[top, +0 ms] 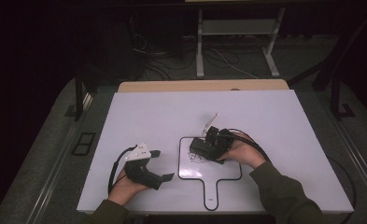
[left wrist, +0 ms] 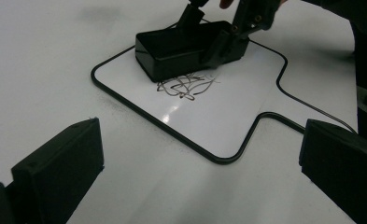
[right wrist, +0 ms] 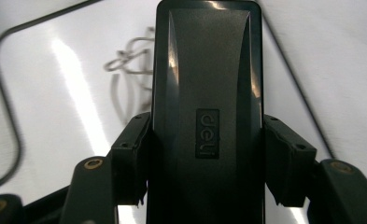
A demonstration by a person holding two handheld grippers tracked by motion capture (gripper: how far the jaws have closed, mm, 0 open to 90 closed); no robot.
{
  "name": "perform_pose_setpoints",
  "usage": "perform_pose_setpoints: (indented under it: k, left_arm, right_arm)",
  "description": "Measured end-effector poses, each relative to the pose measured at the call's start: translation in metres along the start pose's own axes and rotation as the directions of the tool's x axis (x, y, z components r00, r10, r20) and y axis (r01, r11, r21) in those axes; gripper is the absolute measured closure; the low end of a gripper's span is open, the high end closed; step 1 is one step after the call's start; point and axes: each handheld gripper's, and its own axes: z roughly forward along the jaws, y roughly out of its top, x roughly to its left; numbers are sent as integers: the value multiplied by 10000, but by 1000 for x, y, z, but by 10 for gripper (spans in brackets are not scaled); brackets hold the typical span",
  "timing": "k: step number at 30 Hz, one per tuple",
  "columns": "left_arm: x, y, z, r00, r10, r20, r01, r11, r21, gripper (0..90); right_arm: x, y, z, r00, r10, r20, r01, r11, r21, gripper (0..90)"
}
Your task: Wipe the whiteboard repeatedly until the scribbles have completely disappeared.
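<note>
right claw clamped on the eraser, one black pad on each long side at about its mid-length; the right gripper view shows the eraser running straight out between the jaws toward 12 o'clock, its "deli" label facing up. the eraser sits on the small board, in that board's upper half, pressed flat at the 2 o'clock edge of the scribble. in the left gripper view part of the scribble shows just below the eraser, ink lines touching its lower edge. a smeared grey trace lies beside the eraser in the right gripper view, at about 10 o'clock.

left claw stands apart, nothing between the jaws; it rests low over the bare tabletop at 9 o'clock of the board, well apart from the eraser, held in the left hand. its jaws point toward the board's left edge.

around: the board's handle tab points to 6 o'clock, toward the person. a cable loops off the left gripper at its 9 o'clock side. the right hand sits at 3 o'clock of the eraser, over the board's right edge. no thing lies between the eraser and the scribble.
</note>
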Motion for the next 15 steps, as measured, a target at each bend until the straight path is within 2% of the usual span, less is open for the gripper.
perform_pose_setpoints:
  k: [8,12,15]
  left_arm:
    - [0,0,1,10000,3,-10,-3,10000,-3,0]
    - [-1,0,0,10000,8,-15,-8,10000,0,0]
    - [0,0,0,10000,9,-13,-9,10000,7,0]
  right_arm:
    - [25,-3,-2,9981,-549,-262,547,9985,-90,386]
    - [26,-3,-2,9979,-572,-318,569,9983,-81,386]
    - [19,-2,-1,9994,-295,-207,292,9995,-137,386]
